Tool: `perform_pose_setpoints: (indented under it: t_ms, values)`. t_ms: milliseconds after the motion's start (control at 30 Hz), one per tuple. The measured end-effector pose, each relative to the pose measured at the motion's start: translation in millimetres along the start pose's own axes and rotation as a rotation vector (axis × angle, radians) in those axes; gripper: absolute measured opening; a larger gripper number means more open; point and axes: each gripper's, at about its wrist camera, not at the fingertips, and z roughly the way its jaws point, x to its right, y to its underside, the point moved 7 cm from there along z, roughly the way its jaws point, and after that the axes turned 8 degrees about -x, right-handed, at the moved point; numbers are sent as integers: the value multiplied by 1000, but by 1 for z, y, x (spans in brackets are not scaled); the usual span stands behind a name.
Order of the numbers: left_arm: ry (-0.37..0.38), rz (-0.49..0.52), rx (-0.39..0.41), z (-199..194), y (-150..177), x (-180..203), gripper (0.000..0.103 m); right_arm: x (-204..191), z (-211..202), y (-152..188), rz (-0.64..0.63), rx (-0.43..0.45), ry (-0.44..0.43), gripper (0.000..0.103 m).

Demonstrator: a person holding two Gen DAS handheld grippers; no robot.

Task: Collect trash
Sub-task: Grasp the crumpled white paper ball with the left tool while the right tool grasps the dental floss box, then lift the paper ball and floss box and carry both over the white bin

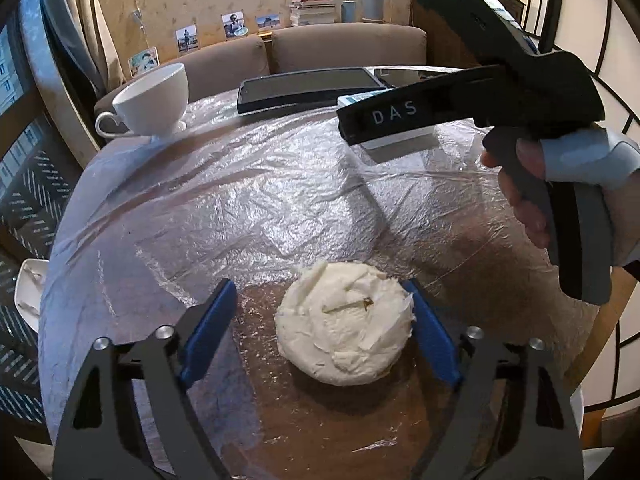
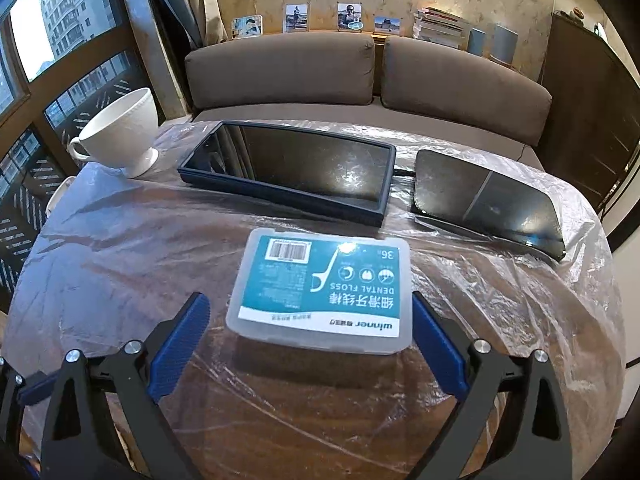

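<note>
My left claw (image 1: 320, 312) brackets the crumpled white tissue wad (image 1: 344, 322) on the plastic-covered counter (image 1: 240, 200), not yet clenched. My right claw (image 2: 310, 334) gapes around the clear dental-floss box (image 2: 324, 292). Nothing collected yet.

a round wooden tabletop (image 2: 304, 412) under crinkled clear plastic sheet (image 2: 120, 240) carries a white cup (image 2: 120, 132), dark tablet (image 2: 292, 168), black device (image 2: 484, 204), floss box (image 2: 324, 292) and crumpled tissue wad (image 1: 344, 324).
</note>
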Motion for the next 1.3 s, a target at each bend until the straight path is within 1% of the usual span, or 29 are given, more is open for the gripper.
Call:
perform_pose_setpoints:
  t_ms: [33, 100, 167, 200, 367, 500, 833, 1033, 1300]
  values:
    - [13, -5, 1, 0, 0, 0, 79, 0, 2, 0, -3, -3, 2, 82]
    - [26, -6, 3, -1, 0, 1, 71, -1, 3, -1, -12, 2, 3, 82]
    - [41, -2, 11, -3, -1, 4, 53, -1, 2, -1, -20, 6, 5, 82]
    - [39, -3, 12, -3, -2, 5, 52, -1, 1, 0, -21, 9, 5, 82]
    - [51, -21, 11, -3, -4, 5, 52, 2, -14, 2, -11, 33, -16, 82]
    - [40, -19, 20, -5, -7, 5, 52, 7, -25, 5, -3, 45, -23, 82]
    - [48, -45, 42, -17, -12, 0, 52, 12, -44, 20, 20, 50, -70, 82]
    - [44, -50, 47, -21, -12, -2, 52, 8, -63, 34, 6, 58, -83, 82]
    - [39, -47, 41, -27, -5, -2, 52, 9, -88, 68, -9, 53, -96, 82]
